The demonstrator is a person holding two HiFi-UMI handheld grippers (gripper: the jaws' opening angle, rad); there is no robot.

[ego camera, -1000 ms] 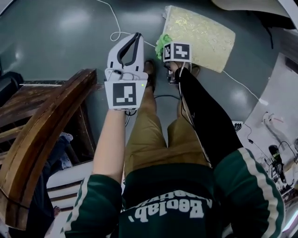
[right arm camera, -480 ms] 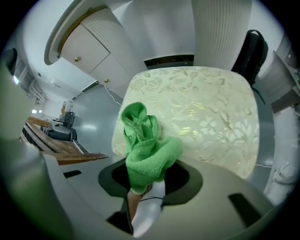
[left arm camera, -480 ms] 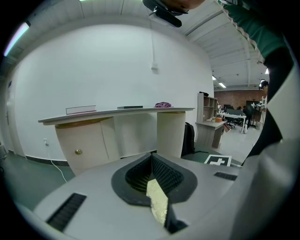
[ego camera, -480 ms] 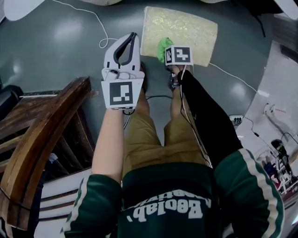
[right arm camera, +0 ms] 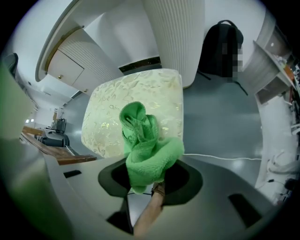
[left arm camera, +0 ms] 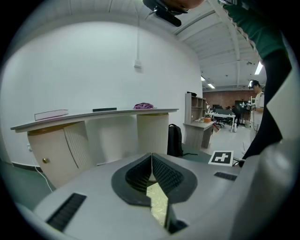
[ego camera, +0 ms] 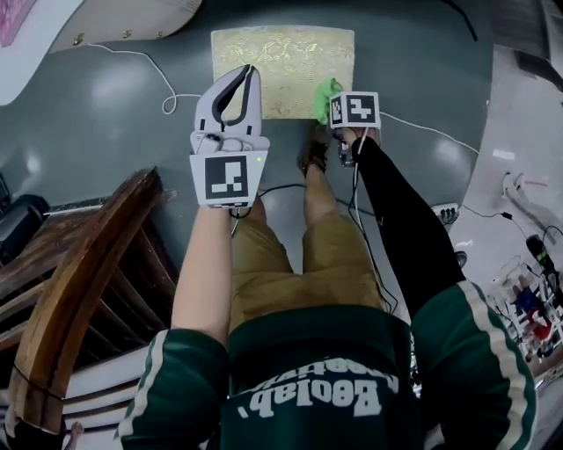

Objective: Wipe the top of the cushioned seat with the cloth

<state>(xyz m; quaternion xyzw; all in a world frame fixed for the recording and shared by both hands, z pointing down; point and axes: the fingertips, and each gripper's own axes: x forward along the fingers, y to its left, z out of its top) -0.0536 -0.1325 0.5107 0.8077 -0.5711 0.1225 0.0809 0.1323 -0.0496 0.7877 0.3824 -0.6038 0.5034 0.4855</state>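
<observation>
The cushioned seat (ego camera: 281,54) is a low square stool with a cream and gold patterned top, standing on the grey floor ahead of the person's feet. My right gripper (ego camera: 332,98) is shut on a bunched green cloth (ego camera: 326,95), which hangs over the seat's near right corner. In the right gripper view the cloth (right arm camera: 145,140) bulges out of the jaws in front of the seat (right arm camera: 117,108); whether it touches the top I cannot tell. My left gripper (ego camera: 246,72) is shut on nothing, held up in the air and pointing across the room, its pads (left arm camera: 161,173) pressed together.
A dark wooden chair (ego camera: 79,290) stands close at the left. A white cable (ego camera: 158,88) and a power strip (ego camera: 446,211) lie on the floor. White curved cabinets (ego camera: 53,26) sit beyond the seat, with a black backpack (right arm camera: 220,40) by them.
The seat has shifted left and squared up in the head view as the person turned toward it. The cloth, once at its left edge, now hangs by its near right corner.
</observation>
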